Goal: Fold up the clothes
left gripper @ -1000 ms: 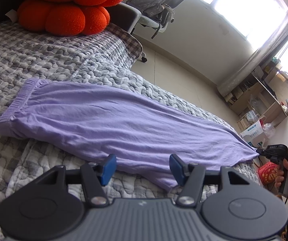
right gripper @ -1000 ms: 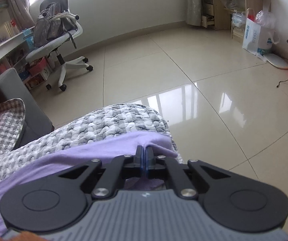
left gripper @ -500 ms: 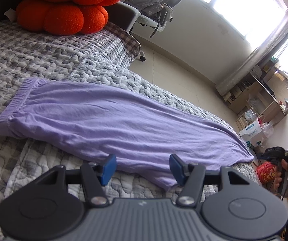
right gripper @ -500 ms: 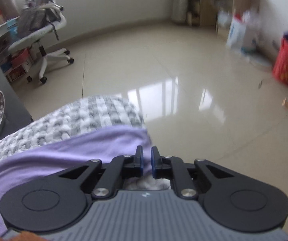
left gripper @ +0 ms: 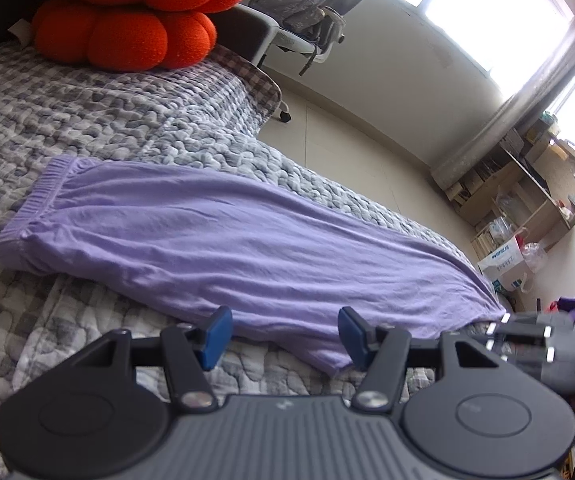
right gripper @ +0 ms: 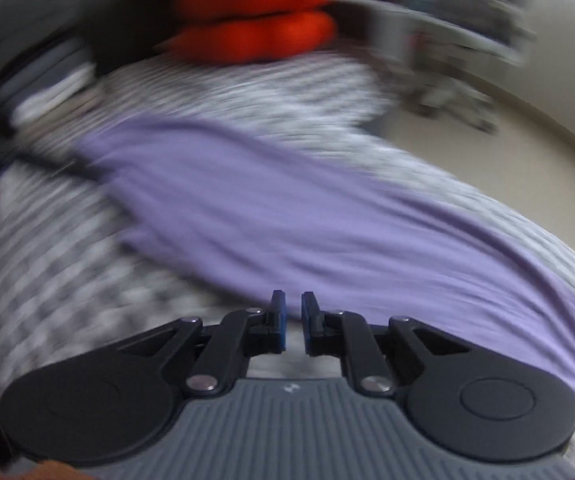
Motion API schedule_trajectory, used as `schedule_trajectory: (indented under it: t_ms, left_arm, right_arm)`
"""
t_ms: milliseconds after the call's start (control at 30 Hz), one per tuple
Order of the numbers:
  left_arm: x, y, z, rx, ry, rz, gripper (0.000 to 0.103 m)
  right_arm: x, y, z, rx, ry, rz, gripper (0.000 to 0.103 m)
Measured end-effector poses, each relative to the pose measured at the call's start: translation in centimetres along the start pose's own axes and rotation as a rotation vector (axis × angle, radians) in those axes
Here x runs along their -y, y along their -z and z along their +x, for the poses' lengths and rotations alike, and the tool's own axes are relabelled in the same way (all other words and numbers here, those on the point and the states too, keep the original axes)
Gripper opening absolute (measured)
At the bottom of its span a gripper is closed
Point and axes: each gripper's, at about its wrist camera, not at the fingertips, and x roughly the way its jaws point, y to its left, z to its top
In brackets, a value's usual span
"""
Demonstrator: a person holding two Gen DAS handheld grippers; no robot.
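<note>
A purple garment with an elastic waistband at its left end lies flat and stretched out on the grey patterned quilt. My left gripper hovers open at the garment's near edge, with nothing between its blue pads. The right wrist view is blurred by motion and shows the same garment running across the bed. My right gripper is over the garment's near edge, its jaws a small gap apart with nothing between them. Its grey body shows at the right of the left wrist view, by the garment's narrow end.
Orange round cushions are stacked at the head of the bed. Beyond the bed are a tiled floor, an office chair with a bag on it, wooden shelves and a white bag.
My right gripper let go of the garment's narrow end, parted its jaws slightly and swung from facing the floor to facing along the bed. The left gripper stayed still.
</note>
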Motion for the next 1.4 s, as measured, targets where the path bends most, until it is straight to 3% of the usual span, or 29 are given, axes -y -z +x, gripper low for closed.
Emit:
schedule_trajectory:
  t_ms: [133, 233, 300, 333, 367, 633, 867, 1033, 1100, 1300, 1400]
  left_arm:
    - [-0.5, -0.2, -0.4, 0.004, 0.009, -0.027, 0.06]
    - [-0.6, -0.2, -0.6, 0.001, 0.014, -0.036, 0.06]
    - [-0.7, -0.2, -0.6, 0.001, 0.015, -0.04, 0.06]
    - [-0.8, -0.2, -0.7, 0.001, 0.015, -0.042, 0.06]
    - [-0.9, -0.3, -0.7, 0.001, 0.015, -0.045, 0.06]
    - [-1.6, -0.5, -1.1, 0.007, 0.016, -0.075, 0.06]
    - [-1.9, -0.7, -1.1, 0.01, 0.01, -0.083, 0.06]
    - [-1.7, -0.6, -0.9, 0.007, 0.005, -0.077, 0.06]
    - [-1.6, -0.6, -0.8, 0.004, 0.003, -0.071, 0.06]
    - [-1.7, -0.6, -0.9, 0.006, -0.004, -0.07, 0.06]
    - [-1.8, -0.7, -0.9, 0.006, -0.002, -0.073, 0.06]
  right_arm:
    - [-3.4, -0.3, 1.7, -0.052, -0.121, -0.027, 0.014]
    - [-5.1, -0.2, 2.7, -0.055, -0.103, -0.031, 0.016]
    - [-5.6, -0.5, 3.0, -0.023, -0.073, -0.043, 0.027]
    - [-5.7, -0.6, 3.1, -0.013, -0.054, -0.041, 0.038]
    - [-5.9, -0.7, 3.4, -0.004, -0.036, -0.04, 0.041]
    - [-7.2, -1.8, 4.7, 0.075, 0.003, -0.064, 0.041]
    - [-8.9, -1.9, 4.9, 0.051, -0.054, -0.092, 0.041]
    - [-9.6, -2.0, 5.2, 0.025, -0.043, -0.087, 0.041]
    - [-9.5, -2.2, 5.4, 0.03, -0.038, -0.073, 0.04]
    - [-9.5, -2.3, 6.2, 0.082, 0.04, -0.08, 0.025]
    - [-9.6, -2.4, 6.5, 0.102, 0.067, -0.092, 0.009]
